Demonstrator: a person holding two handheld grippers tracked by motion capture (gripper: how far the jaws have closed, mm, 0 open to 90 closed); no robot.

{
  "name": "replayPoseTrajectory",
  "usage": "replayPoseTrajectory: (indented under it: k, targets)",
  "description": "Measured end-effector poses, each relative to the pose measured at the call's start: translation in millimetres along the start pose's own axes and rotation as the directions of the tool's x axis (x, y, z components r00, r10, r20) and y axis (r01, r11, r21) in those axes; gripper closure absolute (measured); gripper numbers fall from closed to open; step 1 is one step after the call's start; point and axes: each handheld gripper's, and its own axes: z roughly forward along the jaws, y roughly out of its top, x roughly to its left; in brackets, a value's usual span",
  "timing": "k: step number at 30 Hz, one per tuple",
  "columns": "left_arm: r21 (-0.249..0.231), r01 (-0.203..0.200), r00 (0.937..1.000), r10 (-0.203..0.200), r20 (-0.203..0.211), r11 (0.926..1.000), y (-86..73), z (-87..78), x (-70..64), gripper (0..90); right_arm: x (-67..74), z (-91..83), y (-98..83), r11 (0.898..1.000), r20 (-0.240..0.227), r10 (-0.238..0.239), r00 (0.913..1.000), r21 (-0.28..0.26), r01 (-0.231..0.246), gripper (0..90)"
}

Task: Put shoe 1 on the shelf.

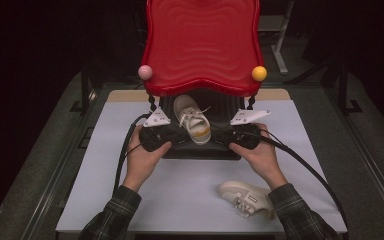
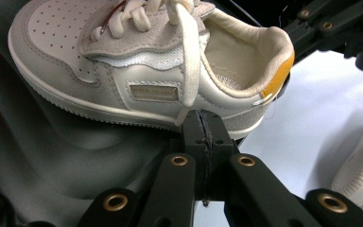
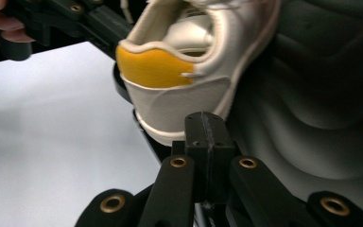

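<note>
Both grippers, left and right, jaws together, empty, flank shoe on black stand. Judged: positioning step; next, open jaws to grip.

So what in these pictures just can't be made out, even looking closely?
- High view: the rear of the black tray is hidden under the red lid.
- Left gripper view: the lettering on the side label of the shoe is too blurred to read, and the second shoe is cut off by the right edge.
- Right gripper view: the shoe's front is cut off by the top edge.
</note>
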Motion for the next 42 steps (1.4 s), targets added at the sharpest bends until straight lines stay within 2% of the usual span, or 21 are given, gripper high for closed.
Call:
replayPoseTrajectory:
  k: [2, 7, 11, 14, 21, 26, 30, 34, 37, 39, 42]
  targets:
    - [-0.001, -0.012, 0.9998, 0.012, -0.012, 0.9999, 0.2, -0.4, -0.4, 90.0, 1.7, 1.9, 0.1, 1.0, -0.003, 0.0, 1.0, -0.007, 0.0, 89.9]
    - [-0.035, 0.0, 0.9989, -0.001, -0.048, 0.9994, 3.5, -5.3, 3.0, 90.0, 7.9, 7.7, 1.6, 1.0, -0.032, -0.009, 0.9994, -0.002, 0.009, 90.0]
    - [-0.024, -0.001, 0.9973, 0.0, -0.074, 0.9997, 5.5, -7.2, 5.6, 90.0, 13.5, 12.9, 4.9, 1.0, -0.036, -0.026, 0.999, 0.004, 0.026, 89.9]
    - [-0.025, 0.017, 0.9958, -0.019, -0.09, 0.9995, 2.5, -6.4, 7.0, 90.0, 14.5, 16.7, 4.5, 1.0, -0.061, -0.019, 0.998, -0.006, 0.019, 89.9]
    - [-0.036, 0.034, 0.9911, -0.038, -0.128, 0.9988, 1.4, -10.3, 7.0, 90.0, 19.2, 22.8, 7.8, 0.999, -0.075, -0.036, 0.9965, -0.001, 0.036, 89.9]
    - [-0.036, 0.032, 0.9939, -0.035, -0.104, 0.9989, -3.4, -18.4, 6.9, 90.0, 23.9, 25.6, 11.1, 0.999, -0.089, -0.042, 0.9951, -0.011, 0.041, 89.9]
    - [-0.029, 0.008, 0.9976, -0.01, -0.068, 0.9996, -3.4, -24.7, -5.1, 90.0, 25.2, 25.4, 10.9, 0.999, -0.1, -0.042, 0.9941, -0.016, 0.041, 89.9]
    - [-0.017, -0.006, 0.9999, 0.006, -0.011, 0.9998, -3.3, -22.1, -16.8, 90.0, 27.2, 26.8, 12.7, 0.999, -0.113, -0.04, 0.9928, -0.029, 0.037, 89.9]
    - [-0.007, -0.015, 0.9998, 0.015, -0.014, 0.9999, -3.6, -16.5, -18.0, 90.0, 27.1, 27.4, 13.3, 0.999, -0.116, -0.038, 0.9925, -0.033, 0.034, 89.9]
    - [-0.014, -0.003, 1.0, 0.003, -0.001, 0.9999, -3.2, -14.2, -15.5, 90.0, 27.8, 27.7, 14.3, 0.999, -0.112, -0.042, 0.9928, -0.027, 0.039, 89.9]
    - [-0.009, -0.013, 0.9997, 0.012, -0.02, 0.9999, -0.7, -14.3, -13.2, 90.0, 29.8, 29.9, 18.0, 0.998, -0.095, -0.059, 0.9937, -0.02, 0.057, 90.0]
